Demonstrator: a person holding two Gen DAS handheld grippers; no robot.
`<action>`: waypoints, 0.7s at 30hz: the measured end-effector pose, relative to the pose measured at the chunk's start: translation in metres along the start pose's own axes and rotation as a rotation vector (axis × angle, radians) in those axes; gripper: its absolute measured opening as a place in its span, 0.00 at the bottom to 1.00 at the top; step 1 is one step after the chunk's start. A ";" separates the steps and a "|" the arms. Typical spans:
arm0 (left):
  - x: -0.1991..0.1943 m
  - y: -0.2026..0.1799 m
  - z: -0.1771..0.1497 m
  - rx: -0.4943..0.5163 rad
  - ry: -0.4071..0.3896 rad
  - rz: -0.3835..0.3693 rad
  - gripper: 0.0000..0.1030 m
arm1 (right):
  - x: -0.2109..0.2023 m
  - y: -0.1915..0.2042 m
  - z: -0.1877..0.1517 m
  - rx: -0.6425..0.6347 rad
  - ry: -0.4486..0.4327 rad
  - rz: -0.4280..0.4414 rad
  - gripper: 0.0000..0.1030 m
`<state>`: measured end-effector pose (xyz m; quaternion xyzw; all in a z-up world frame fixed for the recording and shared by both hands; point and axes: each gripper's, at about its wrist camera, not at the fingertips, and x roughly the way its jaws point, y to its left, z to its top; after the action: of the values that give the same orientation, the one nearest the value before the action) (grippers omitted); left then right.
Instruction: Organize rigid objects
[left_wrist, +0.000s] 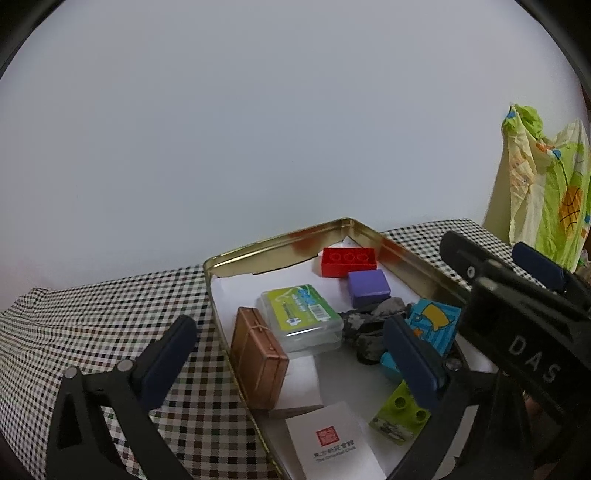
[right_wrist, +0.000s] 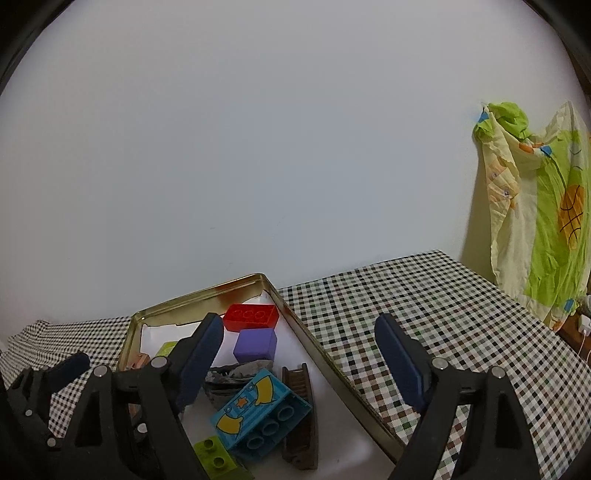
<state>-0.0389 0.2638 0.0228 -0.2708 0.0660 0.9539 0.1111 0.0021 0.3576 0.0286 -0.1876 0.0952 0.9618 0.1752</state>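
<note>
**Hovering over the gold tin, both tongs empty**

Hanging at the near edge of the tin (left_wrist: 280, 242), the left tongs (left_wrist: 291, 354) stand spread wide, nothing between the pads. One finger (left_wrist: 166, 363) sits at 8 o'clock over the checked desk (left_wrist: 110, 314); the other is over the tin's contents at 4 o'clock.

Left to right inside the tin, seen from the left wrist: the copper case (left_wrist: 258, 360) on edge against the left wall, the clear box with the green label (left_wrist: 303, 317) touching it, the grey rock (left_wrist: 369, 332) at centre, the blue printed brick (left_wrist: 436, 321) at 3 o'clock. Far corner, 12 o'clock: the red brick (left_wrist: 347, 261), with the purple block (left_wrist: 368, 287) just in front. Near edge: the white card (left_wrist: 332, 439) and the lime brick (left_wrist: 400, 413).

Over to the right wrist view: the right tongs (right_wrist: 299, 365) gape too, holding nothing, left pad over the tin, right pad over the desk. A dark brown comb-like piece (right_wrist: 301, 413) lies beside the blue brick. At 3 o'clock, a yellow-green cloth (right_wrist: 535, 214) hangs by the wall.
</note>
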 end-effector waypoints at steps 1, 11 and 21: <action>0.001 0.000 0.000 0.002 0.001 0.003 0.99 | 0.000 0.000 0.000 -0.003 -0.001 -0.003 0.83; -0.008 -0.004 -0.008 0.043 -0.032 0.072 0.99 | 0.002 0.001 -0.005 -0.002 0.012 -0.008 0.83; -0.021 0.000 -0.020 0.042 -0.067 0.069 0.99 | -0.003 0.011 -0.014 -0.038 -0.020 0.001 0.83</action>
<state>-0.0116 0.2562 0.0175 -0.2340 0.0918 0.9641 0.0858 0.0053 0.3432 0.0188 -0.1812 0.0750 0.9654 0.1721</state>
